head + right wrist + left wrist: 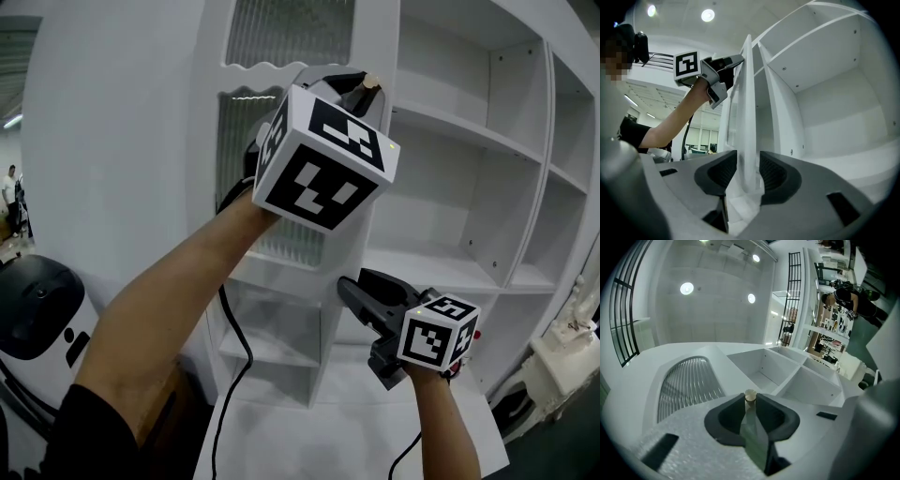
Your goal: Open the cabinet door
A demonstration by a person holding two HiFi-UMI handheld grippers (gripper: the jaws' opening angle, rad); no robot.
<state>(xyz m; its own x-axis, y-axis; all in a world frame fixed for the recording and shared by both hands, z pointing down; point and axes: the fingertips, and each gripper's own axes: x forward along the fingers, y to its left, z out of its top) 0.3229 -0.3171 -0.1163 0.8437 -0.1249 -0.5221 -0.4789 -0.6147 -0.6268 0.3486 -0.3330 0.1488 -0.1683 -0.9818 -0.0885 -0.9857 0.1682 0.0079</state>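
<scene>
Cabinet door (747, 103), left claw (347, 91) gripping knob (750, 395), right claw (748, 164) astride edge

ceiling lights (686, 288): lit | bystander (10, 192): far left, background | white-and-black machine (37, 319): lower left

A white shelving unit (469, 187) with open, bare compartments fills the right side, standing on a low white platform (309, 431). Dark floor (562, 441) shows at the near right. Overhead, round ceiling lights (686, 288) glow in a pale ceiling, flanked by black-barred grilles (623, 319). Far behind on the left, bright windows (703, 137) line an office space.
</scene>
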